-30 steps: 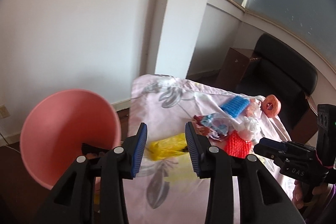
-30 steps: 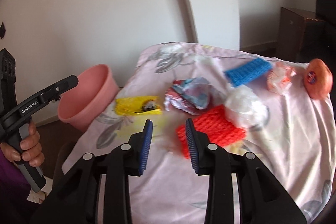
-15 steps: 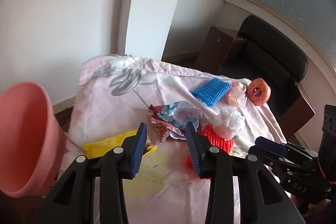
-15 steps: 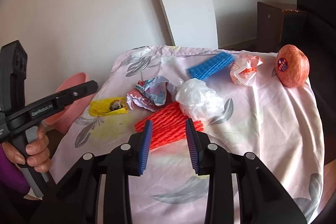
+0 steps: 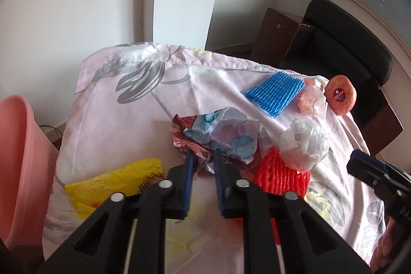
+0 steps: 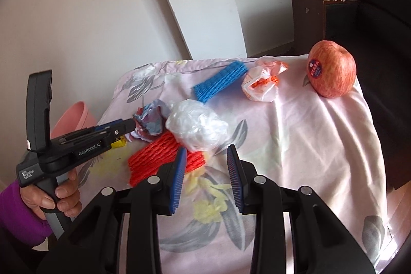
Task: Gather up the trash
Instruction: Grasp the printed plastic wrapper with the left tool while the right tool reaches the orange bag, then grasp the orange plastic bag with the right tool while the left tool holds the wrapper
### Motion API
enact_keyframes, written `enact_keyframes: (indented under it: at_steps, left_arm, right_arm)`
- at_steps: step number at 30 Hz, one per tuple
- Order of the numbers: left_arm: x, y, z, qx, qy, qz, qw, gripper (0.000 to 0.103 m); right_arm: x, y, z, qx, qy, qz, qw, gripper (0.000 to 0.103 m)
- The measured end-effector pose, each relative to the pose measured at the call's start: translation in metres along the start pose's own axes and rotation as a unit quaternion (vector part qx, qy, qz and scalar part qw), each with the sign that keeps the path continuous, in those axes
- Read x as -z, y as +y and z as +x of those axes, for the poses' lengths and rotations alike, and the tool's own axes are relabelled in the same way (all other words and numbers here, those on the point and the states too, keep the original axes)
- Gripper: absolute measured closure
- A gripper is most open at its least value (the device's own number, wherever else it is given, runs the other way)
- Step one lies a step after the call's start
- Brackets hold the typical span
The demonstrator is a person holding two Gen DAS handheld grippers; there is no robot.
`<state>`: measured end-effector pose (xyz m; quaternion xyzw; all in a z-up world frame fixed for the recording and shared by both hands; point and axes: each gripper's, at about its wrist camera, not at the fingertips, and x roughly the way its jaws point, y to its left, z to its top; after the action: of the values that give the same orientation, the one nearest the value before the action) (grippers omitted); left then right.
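bright soft daylight, sheen on the cloth (image 6: 321, 135), faint shadows, strong fisheye bending, dark vignetted corners, mostly sharp

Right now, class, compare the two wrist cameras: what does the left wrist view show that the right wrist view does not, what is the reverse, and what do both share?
Only the left wrist view shows the whole crinkled yellow plastic wrapper; the right sees just a scrap.

Only the right wrist view shows the hand in a purple sleeve holding the left tongs, closing on the crumpled multicoloured wrapper.

Both show the pink plastic bin, blue foam net, red foam net, clear plastic bag, apple.
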<state>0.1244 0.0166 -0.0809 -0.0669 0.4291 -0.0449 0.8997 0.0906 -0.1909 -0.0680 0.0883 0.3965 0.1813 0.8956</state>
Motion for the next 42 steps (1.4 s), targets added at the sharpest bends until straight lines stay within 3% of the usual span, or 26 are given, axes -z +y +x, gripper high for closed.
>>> enact_keyframes:
  at_steps: [4, 10, 17, 18, 19, 20, 25, 32, 36, 42]
  left_arm:
    - [0.001, 0.002, -0.003, 0.001, -0.004, 0.000, 1.0000, 0.097]
    - [0.000, 0.001, -0.026, 0.008, -0.040, 0.007, 0.9992, 0.097]
    - [-0.002, 0.005, -0.043, 0.025, -0.054, 0.000, 0.9982, 0.097]
    - [-0.002, 0.005, -0.045, 0.028, -0.055, -0.001, 0.9981, 0.097]
    - [-0.002, 0.006, -0.047, 0.029, -0.058, -0.002, 0.9979, 0.097]
    - [-0.002, 0.007, -0.050, 0.031, -0.062, -0.003, 0.9976, 0.097]
    - [-0.001, 0.010, -0.057, 0.039, -0.067, -0.009, 0.9970, 0.097]
    - [0.003, 0.015, -0.061, 0.036, -0.067, -0.017, 0.9970, 0.097]
    - [0.005, 0.020, -0.062, 0.033, -0.066, -0.023, 0.9970, 0.097]
    - [0.006, 0.021, -0.063, 0.033, -0.067, -0.025, 0.9969, 0.097]
  right_arm:
    - [-0.007, -0.011, 0.004, 0.002, -0.006, 0.010, 1.000, 0.070]
    - [-0.023, -0.033, 0.016, 0.004, -0.016, 0.042, 0.999, 0.070]
    - [-0.046, -0.055, 0.035, 0.006, -0.022, 0.100, 0.995, 0.069]
    - [-0.049, -0.055, 0.038, 0.007, -0.023, 0.103, 0.994, 0.064]
    - [-0.051, -0.054, 0.039, 0.008, -0.026, 0.103, 0.994, 0.056]
    - [-0.053, -0.053, 0.041, 0.013, -0.030, 0.102, 0.994, 0.054]
    - [-0.064, -0.051, 0.055, 0.016, -0.029, 0.111, 0.993, 0.054]
    - [-0.070, -0.035, 0.064, 0.037, -0.042, 0.070, 0.996, 0.054]
    - [-0.073, -0.030, 0.047, 0.043, -0.074, 0.051, 0.995, 0.054]
    - [-0.077, -0.031, 0.065, 0.053, -0.045, 0.055, 0.996, 0.054]
